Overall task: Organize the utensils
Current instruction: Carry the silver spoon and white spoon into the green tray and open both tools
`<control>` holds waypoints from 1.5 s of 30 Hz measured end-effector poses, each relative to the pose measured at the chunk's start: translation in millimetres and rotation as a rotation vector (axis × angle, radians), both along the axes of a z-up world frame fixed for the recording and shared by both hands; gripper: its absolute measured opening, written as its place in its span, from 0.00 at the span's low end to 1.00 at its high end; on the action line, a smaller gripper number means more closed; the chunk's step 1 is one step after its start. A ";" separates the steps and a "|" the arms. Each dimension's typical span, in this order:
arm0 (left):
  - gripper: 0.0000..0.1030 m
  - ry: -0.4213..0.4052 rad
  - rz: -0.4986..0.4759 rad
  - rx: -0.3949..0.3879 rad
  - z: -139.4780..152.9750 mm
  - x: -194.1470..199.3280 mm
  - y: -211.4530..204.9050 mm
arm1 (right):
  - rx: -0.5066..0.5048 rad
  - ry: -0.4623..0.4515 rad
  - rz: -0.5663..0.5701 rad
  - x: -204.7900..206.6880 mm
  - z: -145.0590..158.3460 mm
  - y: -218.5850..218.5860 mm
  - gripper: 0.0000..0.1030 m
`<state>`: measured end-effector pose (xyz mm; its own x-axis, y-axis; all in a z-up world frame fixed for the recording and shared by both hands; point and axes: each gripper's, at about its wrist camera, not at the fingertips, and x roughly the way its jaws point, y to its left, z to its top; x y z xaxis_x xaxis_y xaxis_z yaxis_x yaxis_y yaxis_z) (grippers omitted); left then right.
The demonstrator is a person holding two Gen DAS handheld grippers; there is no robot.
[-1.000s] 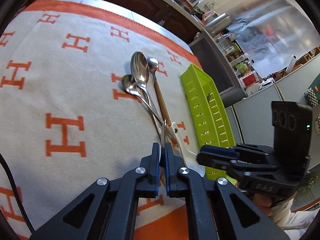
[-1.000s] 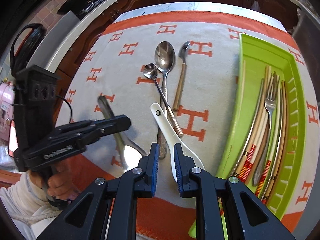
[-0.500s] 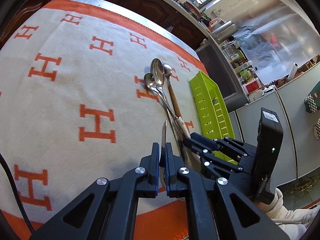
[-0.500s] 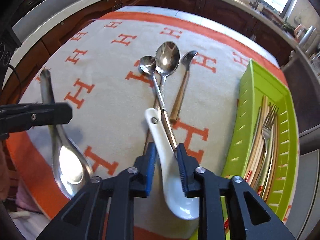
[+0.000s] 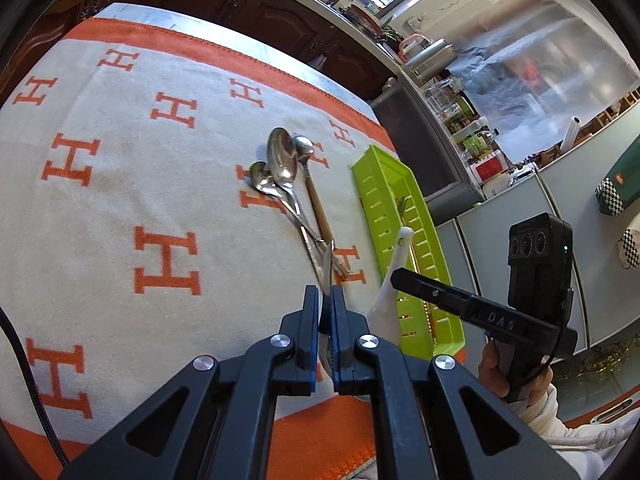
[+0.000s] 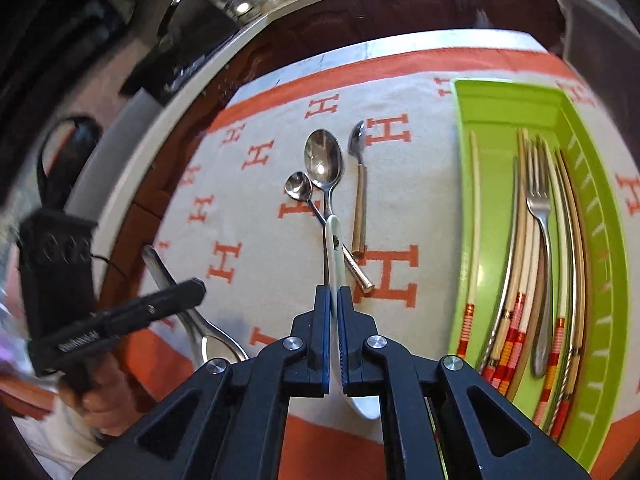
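Two tools were each clamped on a spoon above the table. The right tool [image 6: 334, 296] had its jaws pressed tight on the handle of a white ceramic spoon [image 6: 335, 240]; the handle ran forward past the fingertips, tilted up off the cloth, while the bowl hung below and behind the jaws. The left tool [image 5: 325, 298] was shut on a steel spoon [image 6: 192, 304], gripped edge-on so that only a thin strip of handle stuck out ahead of the fingers; from the right wrist view its bowl showed low beside that tool.

Three more spoons lay on the orange-and-white blanket [image 5: 120, 184], just ahead of both tools: a large spoon [image 6: 323, 160], a small spoon [image 6: 298, 186] crossing its handle, and a wooden-handled spoon [image 6: 359, 200] beside them. Right of these, well apart from the left tool and nearer the right one, sat the green tray [image 6: 592, 208], which held a fork [image 6: 540, 216] among several pairs of chopsticks [image 6: 516, 280].
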<state>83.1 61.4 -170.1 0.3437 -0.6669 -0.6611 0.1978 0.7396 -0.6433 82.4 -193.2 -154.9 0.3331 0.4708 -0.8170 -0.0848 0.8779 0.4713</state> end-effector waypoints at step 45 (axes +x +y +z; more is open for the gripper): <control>0.53 -0.027 -0.400 0.369 30.1 53.2 -214.9 | -0.064 0.008 -0.307 -69.7 34.4 -165.8 0.03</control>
